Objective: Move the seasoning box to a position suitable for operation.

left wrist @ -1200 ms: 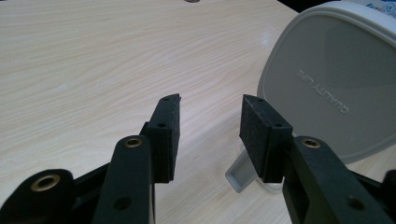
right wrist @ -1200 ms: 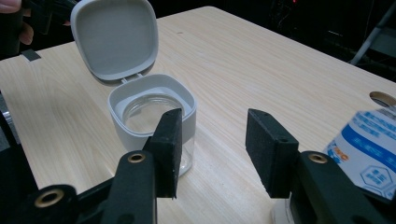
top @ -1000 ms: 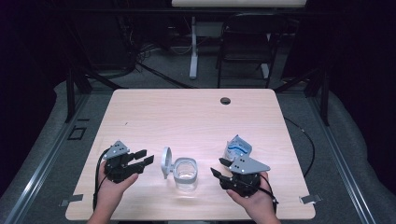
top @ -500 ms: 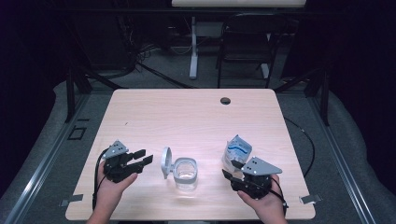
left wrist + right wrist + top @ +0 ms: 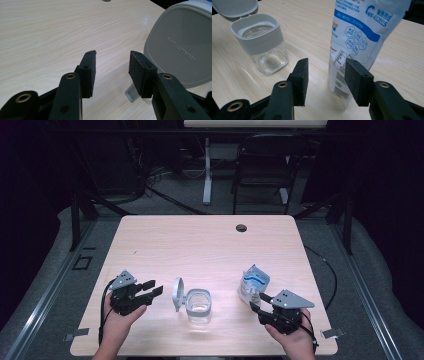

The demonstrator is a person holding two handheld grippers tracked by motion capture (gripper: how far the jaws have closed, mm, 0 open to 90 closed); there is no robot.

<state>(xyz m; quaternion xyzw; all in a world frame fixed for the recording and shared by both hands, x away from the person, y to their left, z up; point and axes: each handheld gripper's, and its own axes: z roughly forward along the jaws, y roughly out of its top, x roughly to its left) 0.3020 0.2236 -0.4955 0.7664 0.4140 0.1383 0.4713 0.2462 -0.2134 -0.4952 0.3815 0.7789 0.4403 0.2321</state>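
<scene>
So the thing I'm after is the white-and-blue printed plastic stand-up pouch (image 5: 253,283), standing upright on the pale wood table (image 5: 200,245) just right of the clear square glass jar with the grey collar (image 5: 198,306). Its grey hinged lid (image 5: 177,293) is flipped up on the jar's left side, so the mouth is free.

My right gripper (image 5: 256,303) sits low in front of the pouch, wide open, nothing in it. Its jaws have just been opening a touch and now stand about level. In the right gripper view the pouch (image 5: 357,45) is lined up more with the right-hand pad than with the gap, so I'd slide across until its lower body sits squarely between the pads before closing.

I reckon the trick here is grabbing low-to-middle, where the bag is fuller and stiffer. Pinch near the top and it'll probably fold and flop. Squeeze gently too, since a soft pouch buckles or tips if one pad hits first.

Left gripper (image 5: 150,289) is parked left of the jar, open and empty as well, pads pointing at the raised lid (image 5: 180,47). I'd keep it handy there to steady the jar (image 5: 260,42) for a pour.
</scene>
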